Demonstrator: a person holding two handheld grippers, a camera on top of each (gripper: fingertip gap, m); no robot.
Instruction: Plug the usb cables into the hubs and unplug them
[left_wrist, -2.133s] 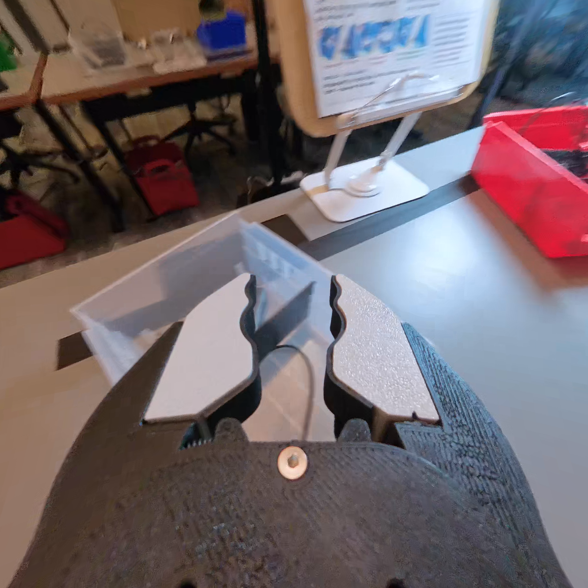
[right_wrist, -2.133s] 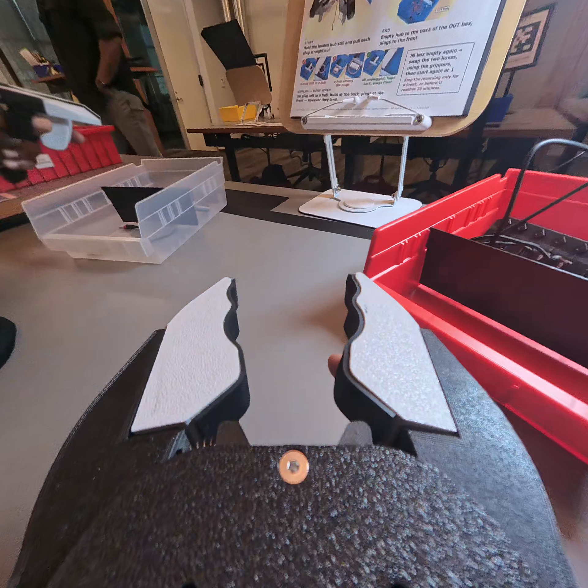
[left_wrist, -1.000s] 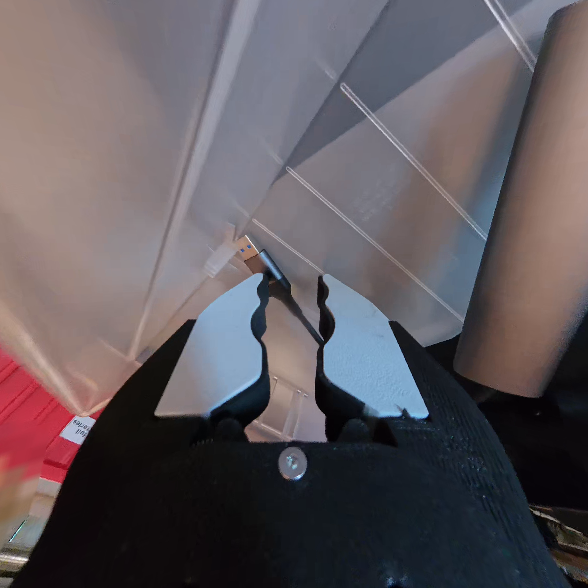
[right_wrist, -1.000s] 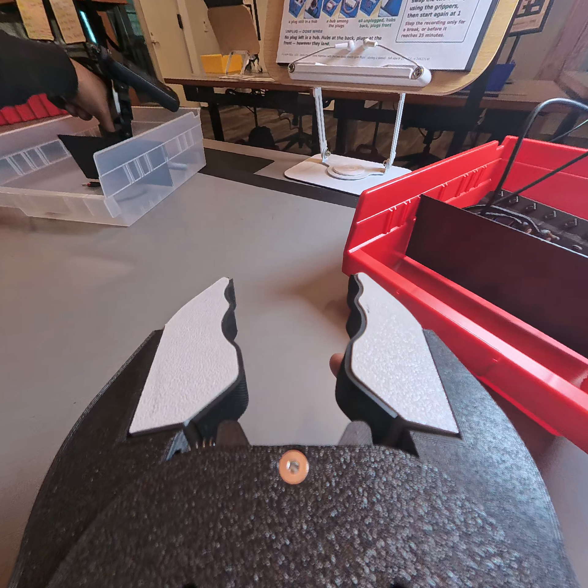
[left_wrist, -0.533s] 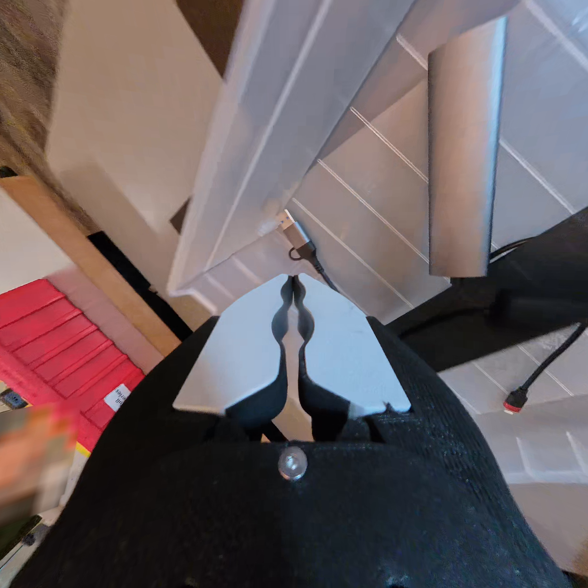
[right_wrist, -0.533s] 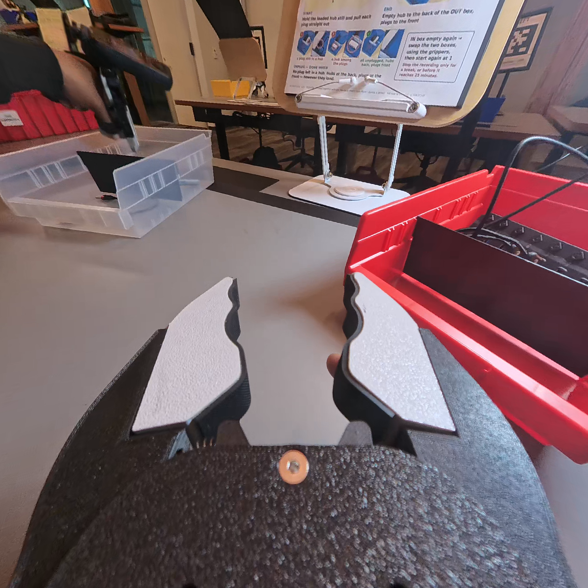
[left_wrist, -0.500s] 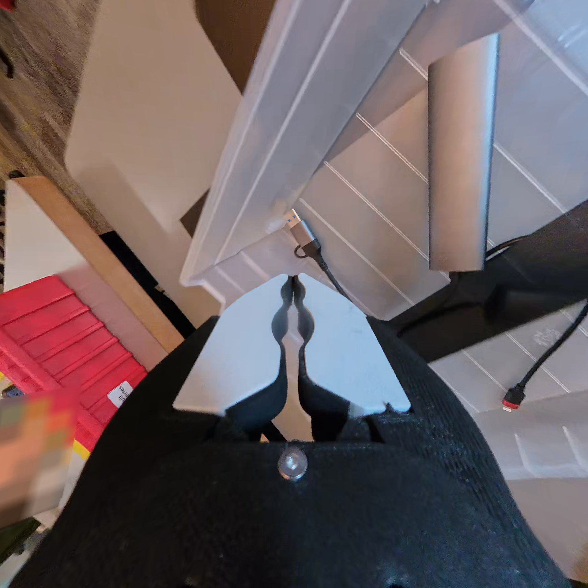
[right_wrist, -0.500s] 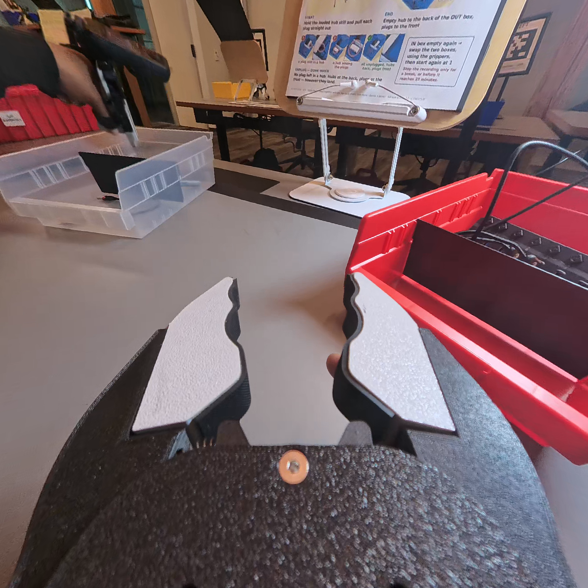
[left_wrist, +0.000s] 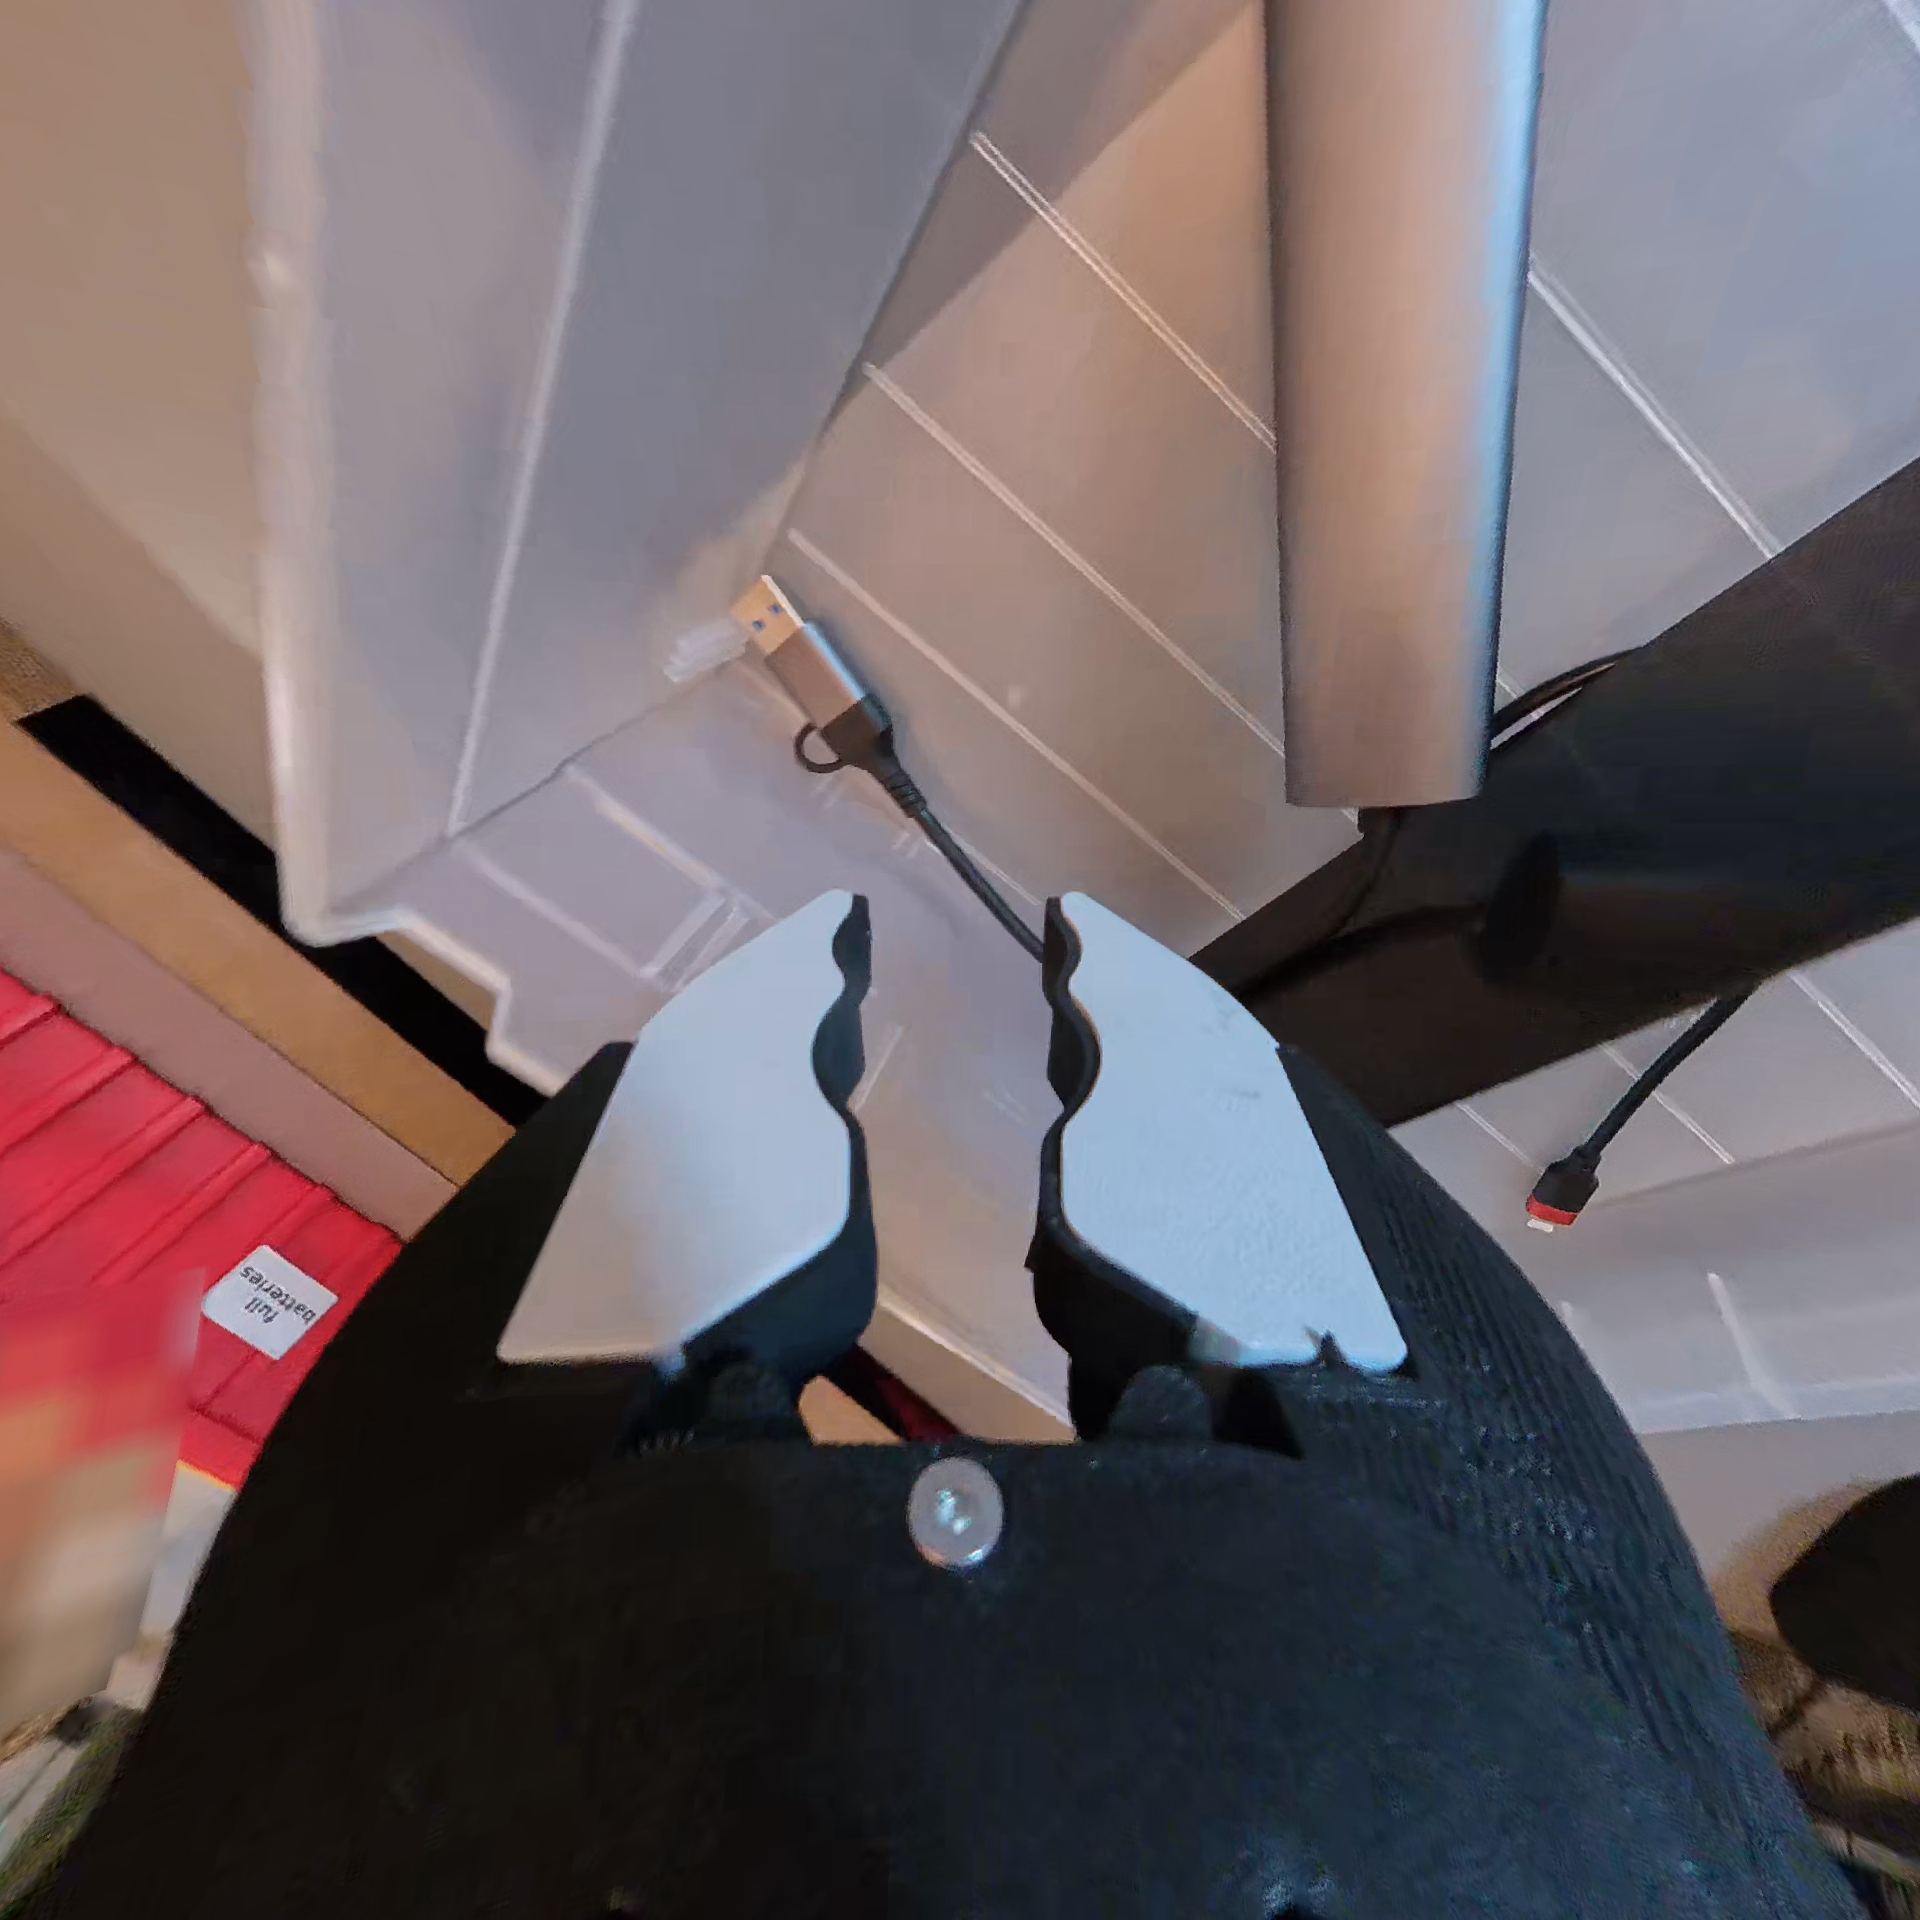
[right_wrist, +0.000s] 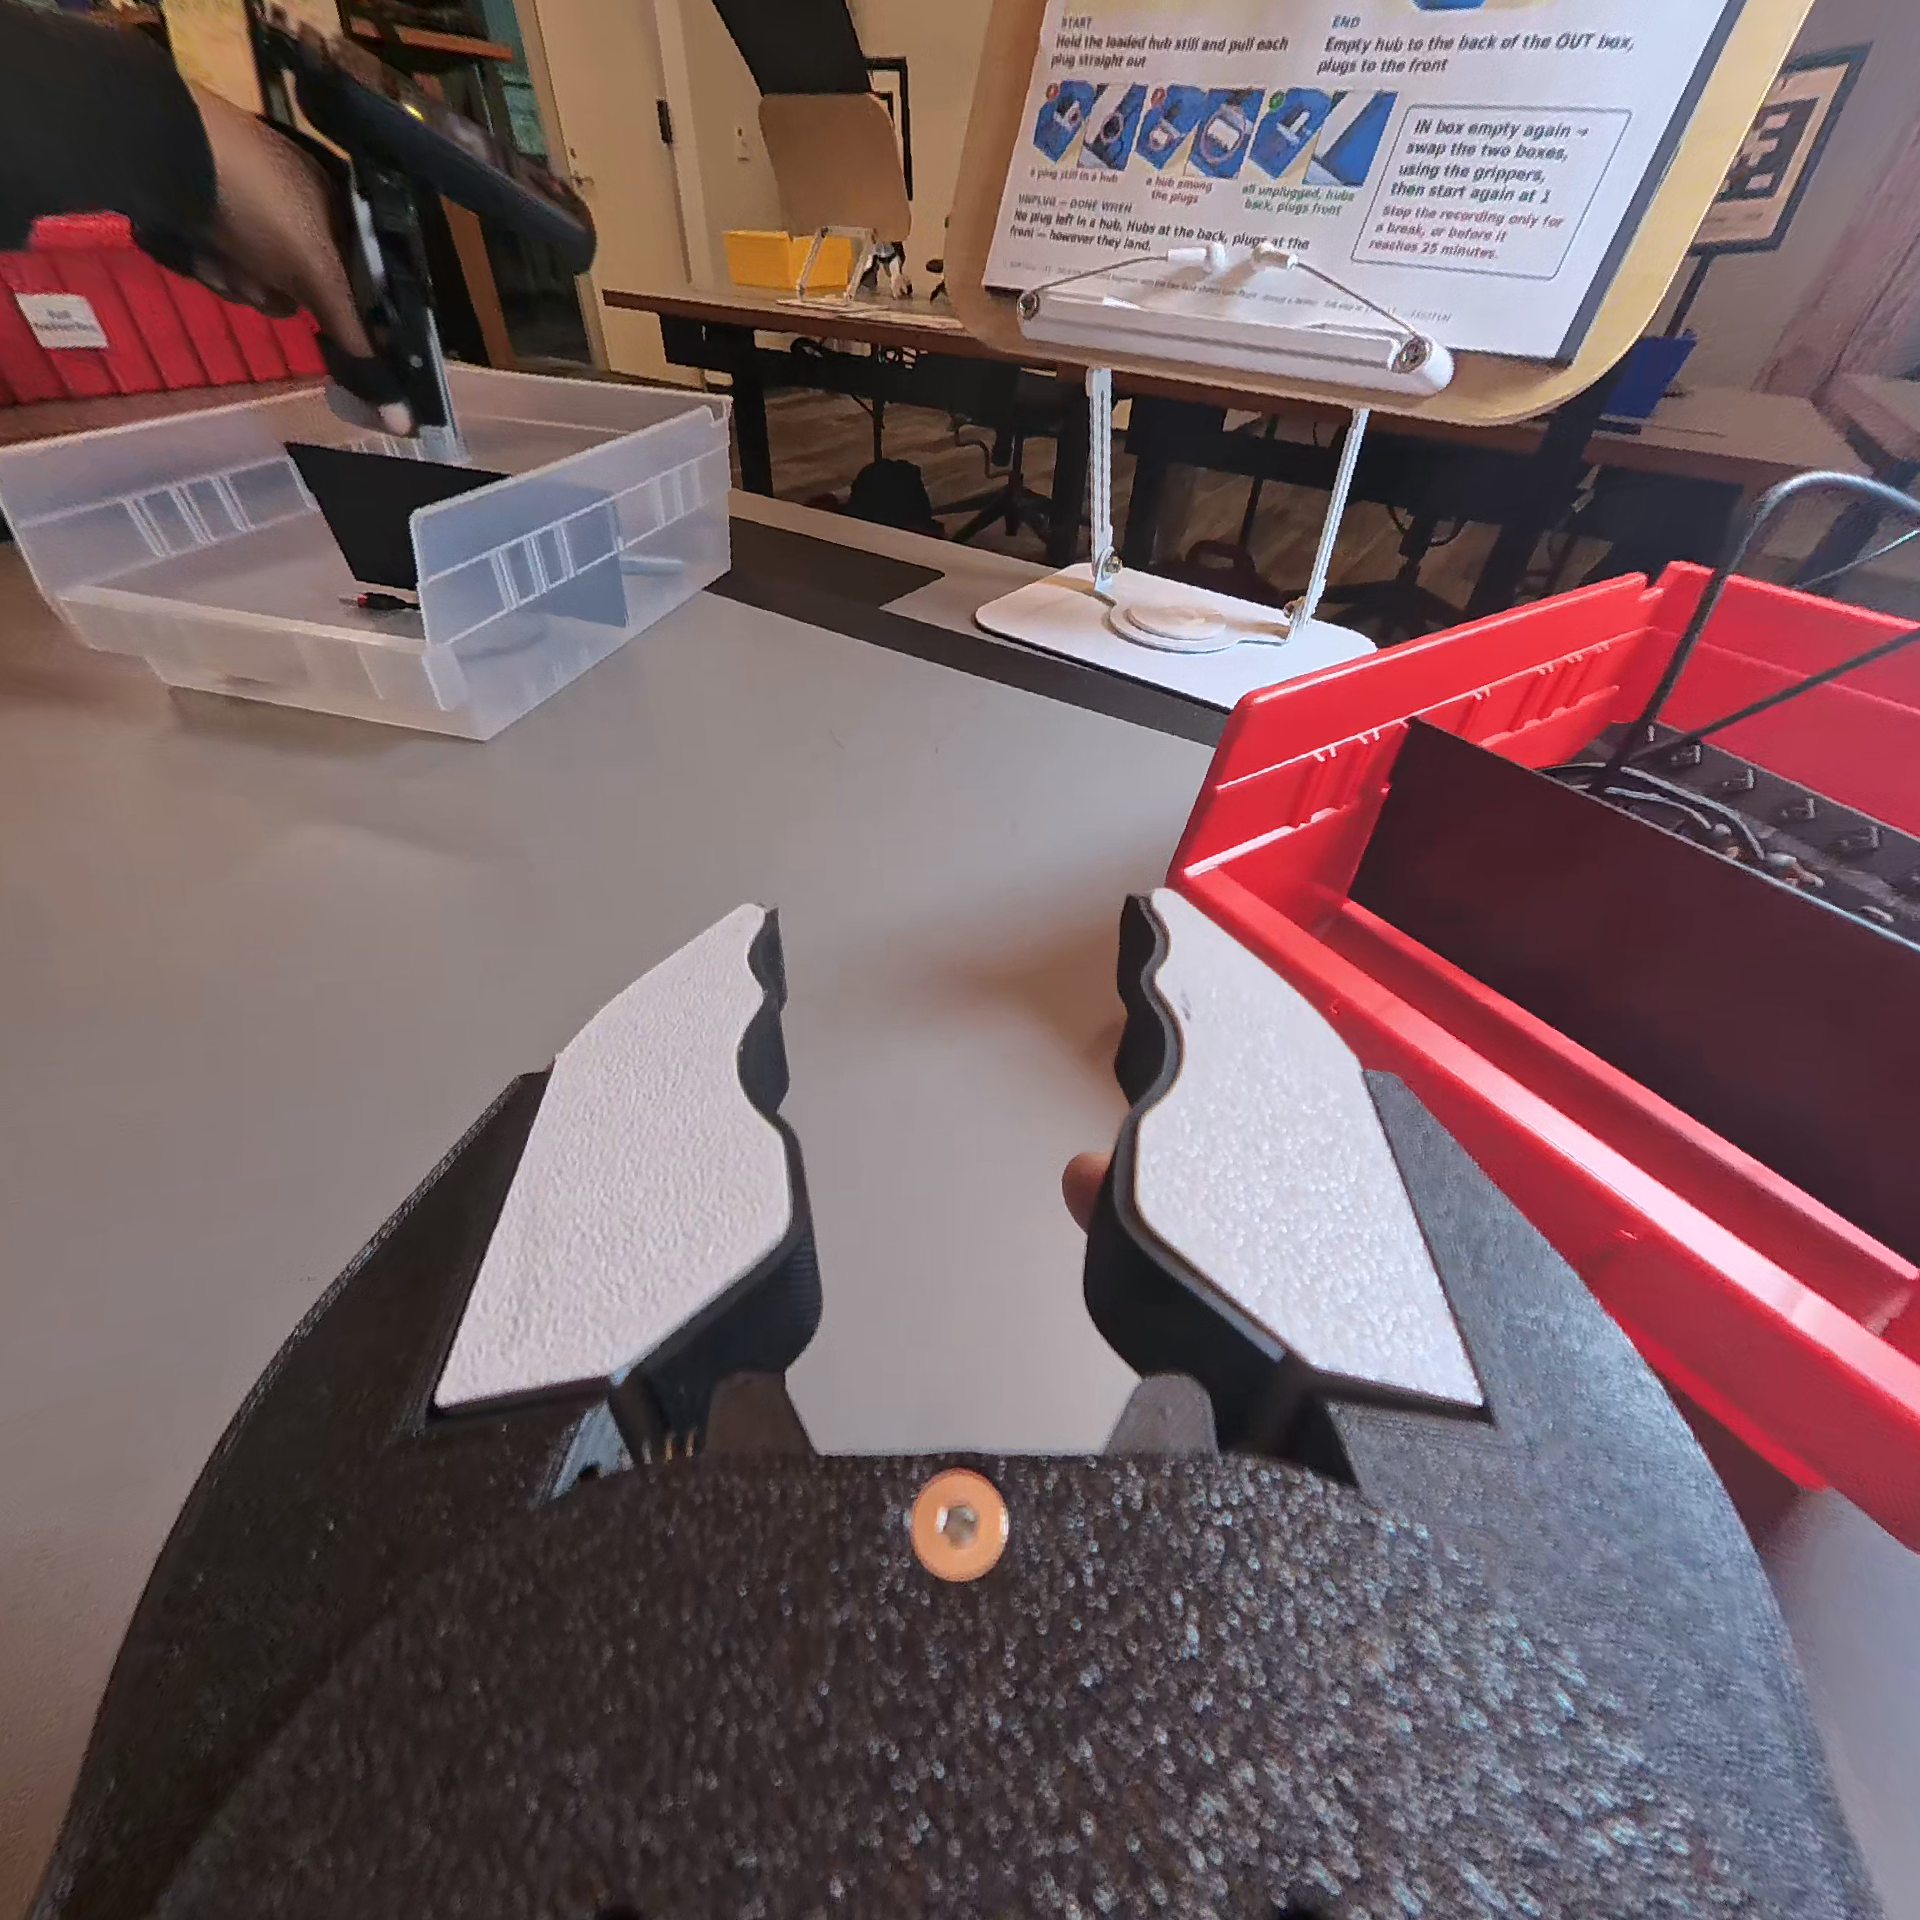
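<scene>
Working across the desk (right_wrist: 520, 883), with the clear bin (right_wrist: 582, 582) serving as reference for every position below.

Keeping the red bin (right_wrist: 1558, 1091), loaded with dark cabling, well apart from the clear bin, to its right.

Leaving the silver hub (left_wrist: 1392, 416) lying flat on the floor of the clear bin, on the far side of the black divider (left_wrist: 1662, 914) standing inside it.

Holding the right tool (right_wrist: 951, 925) low over bare desk, well apart from the clear bin, fingers spread wide and carrying nothing.

Hovering the left tool (left_wrist: 951, 914) inside the clear bin, near its corner. Now standing parted and empty, having been pinched almost closed half a second ago.

Releasing, by that opening, the USB plug (left_wrist: 805, 660). Lying loose on the floor of the clear bin, metal tip against the side wall, with thin black cable (left_wrist: 966, 873) trailing back to the right fingertip, contact not certain.

Noting a red-tipped plug (left_wrist: 1558, 1195) also in the clear bin, on the divider's near side.

Judging this plug as deposited. Probably withdrawing the left tool next and fetching further work from the red bin.
</scene>
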